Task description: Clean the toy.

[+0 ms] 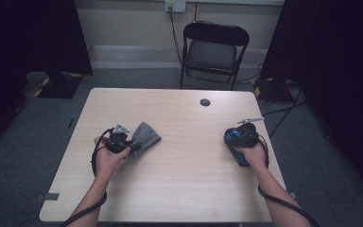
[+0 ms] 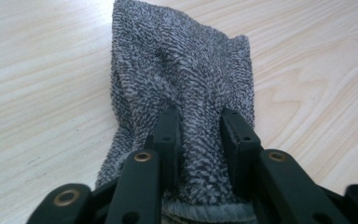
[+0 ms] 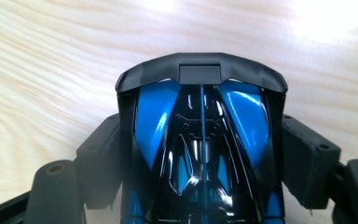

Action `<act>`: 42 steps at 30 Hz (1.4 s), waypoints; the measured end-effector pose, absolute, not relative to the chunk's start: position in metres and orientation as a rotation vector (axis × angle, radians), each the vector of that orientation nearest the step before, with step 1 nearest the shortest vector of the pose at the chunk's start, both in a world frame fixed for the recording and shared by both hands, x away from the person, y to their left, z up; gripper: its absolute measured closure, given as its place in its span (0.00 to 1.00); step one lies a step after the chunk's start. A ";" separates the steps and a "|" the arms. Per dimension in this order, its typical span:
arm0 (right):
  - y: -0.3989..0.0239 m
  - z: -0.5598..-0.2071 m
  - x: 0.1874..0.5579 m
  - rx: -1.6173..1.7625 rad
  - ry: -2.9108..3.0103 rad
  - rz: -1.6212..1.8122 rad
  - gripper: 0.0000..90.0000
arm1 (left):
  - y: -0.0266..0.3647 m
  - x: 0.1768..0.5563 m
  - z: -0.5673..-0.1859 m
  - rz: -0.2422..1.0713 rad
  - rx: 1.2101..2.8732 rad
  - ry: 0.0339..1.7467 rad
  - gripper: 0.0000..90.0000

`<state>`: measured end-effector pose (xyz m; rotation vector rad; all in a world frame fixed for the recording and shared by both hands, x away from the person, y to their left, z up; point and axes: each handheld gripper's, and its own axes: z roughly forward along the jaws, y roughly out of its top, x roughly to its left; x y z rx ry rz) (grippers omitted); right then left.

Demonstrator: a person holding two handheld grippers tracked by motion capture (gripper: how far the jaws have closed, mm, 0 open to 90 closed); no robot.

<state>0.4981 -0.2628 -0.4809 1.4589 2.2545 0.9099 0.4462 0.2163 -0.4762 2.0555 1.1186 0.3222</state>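
Left gripper (image 2: 199,135) jaws clamp the grey towel (image 2: 182,79); right gripper (image 3: 200,154) jaws clamp the blue toy car (image 3: 200,140).

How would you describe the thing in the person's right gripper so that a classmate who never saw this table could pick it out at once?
Start at the pale wooden table and go to its right edge, where the right gripper is. Its jaws clamp the sides of a toy car. It is glossy blue and black, unlike the soft grey cloth held on the left.
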 end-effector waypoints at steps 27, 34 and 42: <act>-0.261 -0.448 0.473 1.318 2.285 1.105 0.15 | 0.176 0.424 -0.436 0.342 2.021 0.963 0.24; -0.240 -0.444 0.457 1.228 2.324 1.161 0.15 | 0.159 0.416 -0.435 0.308 2.024 0.917 0.22; -0.225 -0.452 0.441 1.169 2.365 1.196 0.15 | 0.142 0.408 -0.442 0.276 2.036 0.869 0.23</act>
